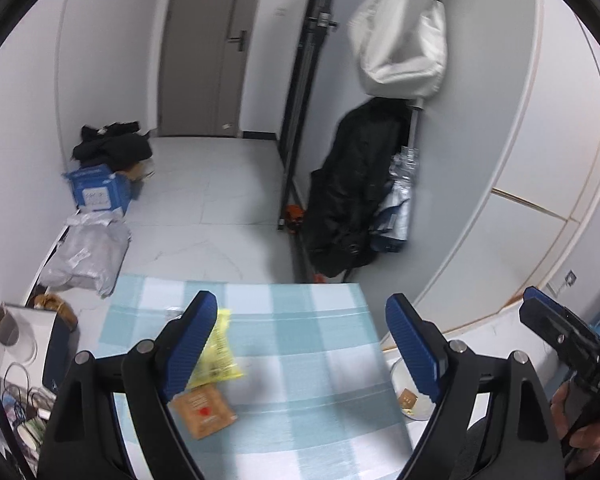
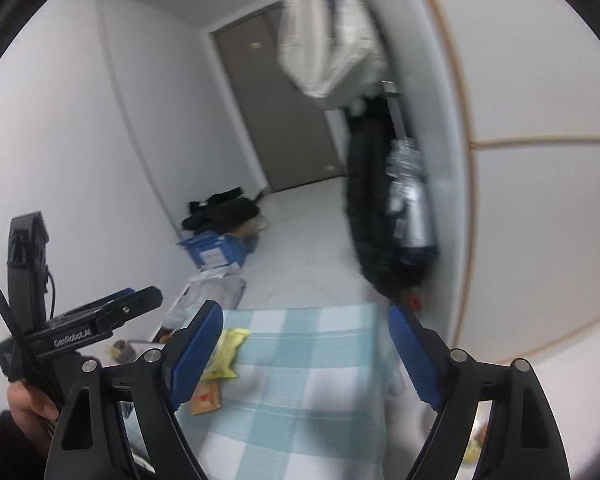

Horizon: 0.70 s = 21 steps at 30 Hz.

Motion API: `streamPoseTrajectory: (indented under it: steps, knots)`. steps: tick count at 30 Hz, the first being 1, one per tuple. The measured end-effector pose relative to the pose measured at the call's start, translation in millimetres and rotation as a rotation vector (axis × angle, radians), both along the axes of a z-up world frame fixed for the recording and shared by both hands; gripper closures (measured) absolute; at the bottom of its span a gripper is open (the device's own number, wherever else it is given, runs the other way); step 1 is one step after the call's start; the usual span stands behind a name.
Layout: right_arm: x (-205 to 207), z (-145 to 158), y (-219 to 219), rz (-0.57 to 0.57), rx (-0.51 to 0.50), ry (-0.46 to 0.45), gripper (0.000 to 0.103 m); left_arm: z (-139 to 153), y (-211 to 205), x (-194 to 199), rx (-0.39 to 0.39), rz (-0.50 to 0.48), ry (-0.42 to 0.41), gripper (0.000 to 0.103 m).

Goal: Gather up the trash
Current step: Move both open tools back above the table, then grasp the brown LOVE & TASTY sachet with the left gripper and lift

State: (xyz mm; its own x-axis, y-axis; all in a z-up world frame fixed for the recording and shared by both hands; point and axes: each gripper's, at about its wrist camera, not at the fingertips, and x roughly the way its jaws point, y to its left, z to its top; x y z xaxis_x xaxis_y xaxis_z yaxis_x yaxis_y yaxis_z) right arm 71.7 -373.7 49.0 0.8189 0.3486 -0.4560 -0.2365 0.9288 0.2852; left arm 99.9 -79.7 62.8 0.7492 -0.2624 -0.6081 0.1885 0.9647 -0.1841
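Right now the yellow wrapper (image 1: 216,354) is lying flat on the checked cloth (image 1: 300,344), touching the brown packet (image 1: 204,410). Its long side is pointing away toward the door (image 1: 204,48). Both claws, left gripper (image 1: 300,344) and right gripper (image 2: 304,354), are hanging wide apart, holding nothing. Pinching across the wrapper's short side is looking best.

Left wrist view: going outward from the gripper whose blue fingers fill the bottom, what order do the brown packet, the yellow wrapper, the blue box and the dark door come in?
From the left gripper, nearest first:
1. Brown packet, on the checked cloth by the left-hand finger.
2. Yellow wrapper, just beyond it, partly behind that finger.
3. Blue box, on the floor by the left wall.
4. Dark door, at the far end.
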Motion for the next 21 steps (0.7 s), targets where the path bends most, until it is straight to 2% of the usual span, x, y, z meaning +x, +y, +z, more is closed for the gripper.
streamPoseTrajectory:
  steps: [5,8,11,14,16,18,21]
  knots:
    - [2,-8,59,0.091,-0.087,-0.04,0.012,-10,33,-6,-0.011,0.064,0.021,0.019]
    - [4,-15,85,0.136,-0.09,-0.032,0.012,-18,49,-8,-0.014,0.105,0.03,0.012]
    - [12,-31,101,0.16,-0.079,-0.009,0.011,-30,64,-6,-0.012,0.136,0.056,0.01]
    - [17,-46,111,0.164,-0.083,0.029,0.011,-52,78,-2,-0.008,0.145,0.114,0.01]
    - [20,-59,117,0.169,-0.079,0.06,0.011,-74,81,8,-0.004,0.133,0.192,0.01]
    - [23,-69,121,0.18,-0.088,0.079,0.011,-93,81,12,0.037,0.134,0.233,0.01]
    - [26,-85,125,0.184,-0.124,0.106,0.011,-130,71,18,0.151,0.106,0.285,0.01]
